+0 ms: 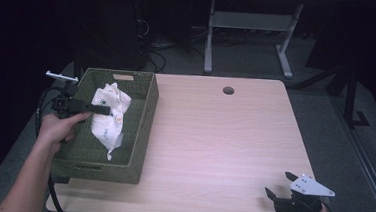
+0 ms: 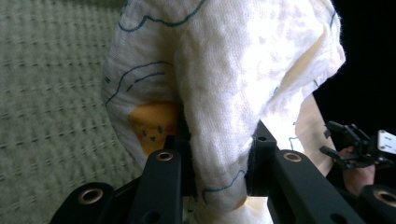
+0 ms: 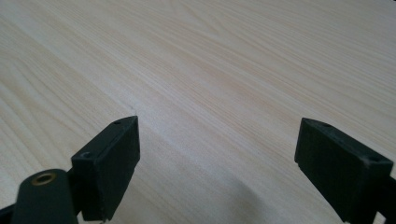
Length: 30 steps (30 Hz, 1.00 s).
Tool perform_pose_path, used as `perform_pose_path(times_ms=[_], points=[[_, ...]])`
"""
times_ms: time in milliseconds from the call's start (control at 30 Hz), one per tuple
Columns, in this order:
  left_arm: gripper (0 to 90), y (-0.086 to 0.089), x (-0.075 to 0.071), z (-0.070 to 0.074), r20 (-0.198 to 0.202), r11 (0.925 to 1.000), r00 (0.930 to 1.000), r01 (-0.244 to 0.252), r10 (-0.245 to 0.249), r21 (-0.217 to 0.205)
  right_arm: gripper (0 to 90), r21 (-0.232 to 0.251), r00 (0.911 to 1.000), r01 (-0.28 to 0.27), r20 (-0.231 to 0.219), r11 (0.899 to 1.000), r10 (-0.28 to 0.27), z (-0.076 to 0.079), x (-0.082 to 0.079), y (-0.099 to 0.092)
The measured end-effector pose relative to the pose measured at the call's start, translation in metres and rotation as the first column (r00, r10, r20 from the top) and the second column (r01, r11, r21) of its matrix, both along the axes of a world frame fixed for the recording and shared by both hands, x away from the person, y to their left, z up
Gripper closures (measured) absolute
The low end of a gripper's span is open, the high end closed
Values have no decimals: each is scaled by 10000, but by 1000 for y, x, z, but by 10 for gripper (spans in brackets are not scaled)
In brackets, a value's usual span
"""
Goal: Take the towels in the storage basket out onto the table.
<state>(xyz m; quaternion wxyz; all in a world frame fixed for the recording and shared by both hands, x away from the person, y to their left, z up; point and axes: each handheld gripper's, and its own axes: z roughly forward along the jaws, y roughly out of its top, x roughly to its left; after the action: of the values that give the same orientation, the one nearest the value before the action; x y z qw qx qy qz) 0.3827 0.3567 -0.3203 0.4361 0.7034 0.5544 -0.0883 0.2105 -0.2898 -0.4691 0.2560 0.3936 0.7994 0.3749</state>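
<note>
One cloth (image 2: 224,93) is pinched between the jaws of my left gripper (image 2: 219,172), bunched into a thick fold there. It is white, soft and crinkled, printed with thin blue lines and a yellow patch with a small face. It hangs crumpled inside the green woven basket (image 1: 144,128) at the left edge of the surface (image 1: 224,138), its lower end trailing toward the near wall. My right gripper (image 3: 217,163) rests wide apart, holding nothing, at the near right corner of the pale wood.
</note>
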Motion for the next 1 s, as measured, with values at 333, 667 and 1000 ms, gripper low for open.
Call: perform_pose_path(times_ms=[333, 667, 1000], points=[[717, -8, 2, 8, 105, 9998, 9998, 195, -195, -60, 137, 9, 10000, 53, 61, 10000, -53, 0, 0, -2], [717, -17, -2, 25, 548, 9985, 9981, 306, -281, -447, 137, 27, 9999, 80, 100, 10000, -80, 1, -1, -2], [717, -37, 0, 33, 716, 9963, 9955, 667, -626, -551, 137, 17, 9999, 88, 92, 10000, -88, 1, -1, -3]])
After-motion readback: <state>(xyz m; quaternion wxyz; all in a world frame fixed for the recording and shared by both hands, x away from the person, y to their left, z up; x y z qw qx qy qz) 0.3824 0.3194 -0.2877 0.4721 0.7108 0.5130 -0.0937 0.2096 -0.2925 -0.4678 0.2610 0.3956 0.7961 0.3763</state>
